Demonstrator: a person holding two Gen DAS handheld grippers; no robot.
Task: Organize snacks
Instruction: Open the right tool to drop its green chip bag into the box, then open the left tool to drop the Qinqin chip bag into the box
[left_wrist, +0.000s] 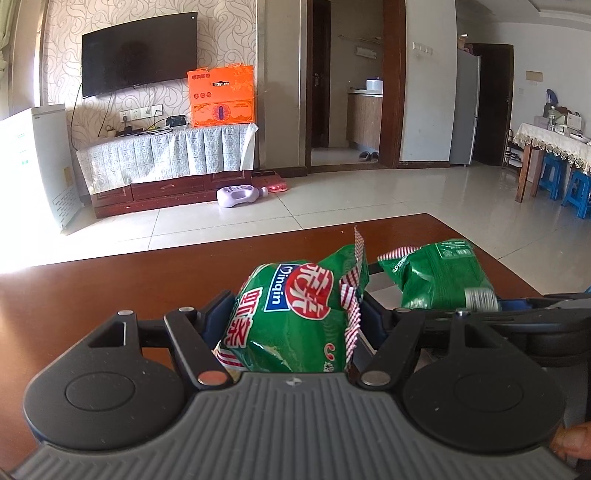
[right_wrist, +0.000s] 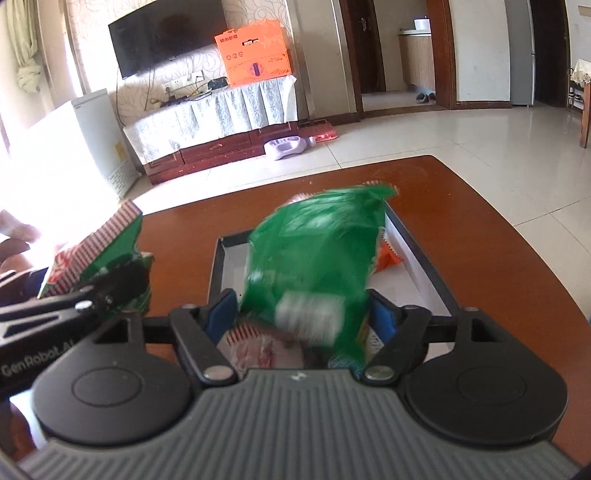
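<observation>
My left gripper (left_wrist: 295, 314) is shut on a green snack bag (left_wrist: 295, 295) with a red and white logo, held above the brown table (left_wrist: 110, 288). That bag (right_wrist: 99, 251) also shows at the left of the right wrist view. A second green bag (right_wrist: 314, 251) sits between the blue pads (right_wrist: 221, 310) of my right gripper (right_wrist: 303, 310). It looks blurred while the fingers stay sharp, and the pads stand slightly off it. Under it lies a black-rimmed tray (right_wrist: 218, 266) with a white floor, holding an orange packet (right_wrist: 391, 254). The same bag (left_wrist: 439, 277) appears at right in the left wrist view.
The tray sits near the table's far right corner (right_wrist: 436, 162). Beyond the table edge are a tiled floor, a cloth-covered TV cabinet (left_wrist: 166, 155) and a purple bottle (left_wrist: 240, 195) lying on the floor. A person's fingers (left_wrist: 570, 439) grip the left handle.
</observation>
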